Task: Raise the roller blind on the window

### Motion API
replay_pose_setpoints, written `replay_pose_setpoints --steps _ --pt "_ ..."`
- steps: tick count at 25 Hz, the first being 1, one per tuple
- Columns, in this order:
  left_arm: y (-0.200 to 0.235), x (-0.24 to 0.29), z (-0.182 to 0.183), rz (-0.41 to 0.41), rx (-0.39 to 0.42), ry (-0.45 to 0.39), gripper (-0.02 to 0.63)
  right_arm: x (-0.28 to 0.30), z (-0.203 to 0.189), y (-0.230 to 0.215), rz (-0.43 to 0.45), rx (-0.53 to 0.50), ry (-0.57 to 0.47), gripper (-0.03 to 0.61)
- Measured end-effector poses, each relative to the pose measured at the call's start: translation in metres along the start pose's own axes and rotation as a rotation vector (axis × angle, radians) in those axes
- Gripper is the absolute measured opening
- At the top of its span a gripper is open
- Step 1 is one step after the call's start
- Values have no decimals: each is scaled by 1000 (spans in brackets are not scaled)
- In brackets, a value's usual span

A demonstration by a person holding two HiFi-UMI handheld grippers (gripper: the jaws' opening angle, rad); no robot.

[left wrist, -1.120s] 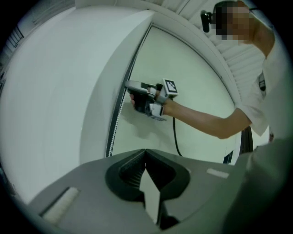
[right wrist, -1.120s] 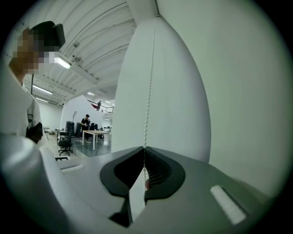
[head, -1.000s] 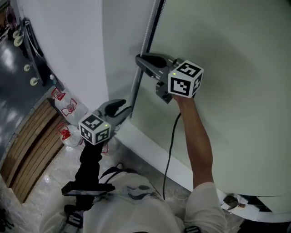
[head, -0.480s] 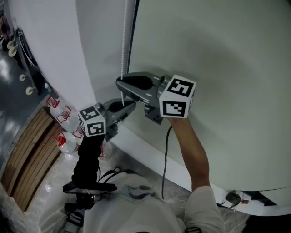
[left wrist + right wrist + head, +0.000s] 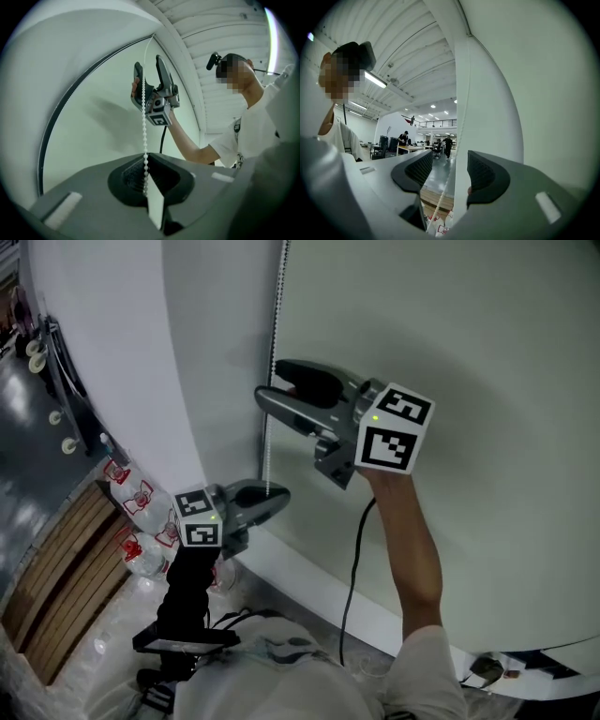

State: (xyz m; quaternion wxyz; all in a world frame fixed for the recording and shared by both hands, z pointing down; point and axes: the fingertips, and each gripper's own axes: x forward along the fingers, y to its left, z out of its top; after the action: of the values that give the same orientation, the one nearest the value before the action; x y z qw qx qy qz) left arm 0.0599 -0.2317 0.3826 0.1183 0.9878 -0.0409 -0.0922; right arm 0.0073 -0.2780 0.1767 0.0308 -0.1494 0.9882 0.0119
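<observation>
Higher now, right gripper (image 5: 269, 381) just spread ribbed fingers (image 5: 485, 178) around beaded chain (image 5: 144, 126); left gripper (image 5: 279, 495) seemingly pinches it.

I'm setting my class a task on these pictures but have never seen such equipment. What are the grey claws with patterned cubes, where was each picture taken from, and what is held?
No robot: a person holds a two-jaw gripper in each hand; the patterned cubes are part of them. The head view looks down from the person's head; the other two cameras ride on the grippers, looking along their jaws. The left gripper is shut on the bead chain beside the pale roller blind. The right gripper, higher up, has just been opening: its jaws stand apart, the chain running between them.
</observation>
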Motion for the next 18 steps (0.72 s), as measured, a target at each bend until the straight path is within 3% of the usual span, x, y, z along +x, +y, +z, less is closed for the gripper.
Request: replay_pose_setpoints --steps 10,14,18 --pt "-5 -3 -1 -9 17 16 0 26 98 -6 44 -49 -102 152" --pt "-9 -6 -3 -6 22 24 -2 27 115 -7 16 -36 -135 9" --pt "-9 -16 -7 -5 33 23 0 24 111 7 29 -17 -133 15"
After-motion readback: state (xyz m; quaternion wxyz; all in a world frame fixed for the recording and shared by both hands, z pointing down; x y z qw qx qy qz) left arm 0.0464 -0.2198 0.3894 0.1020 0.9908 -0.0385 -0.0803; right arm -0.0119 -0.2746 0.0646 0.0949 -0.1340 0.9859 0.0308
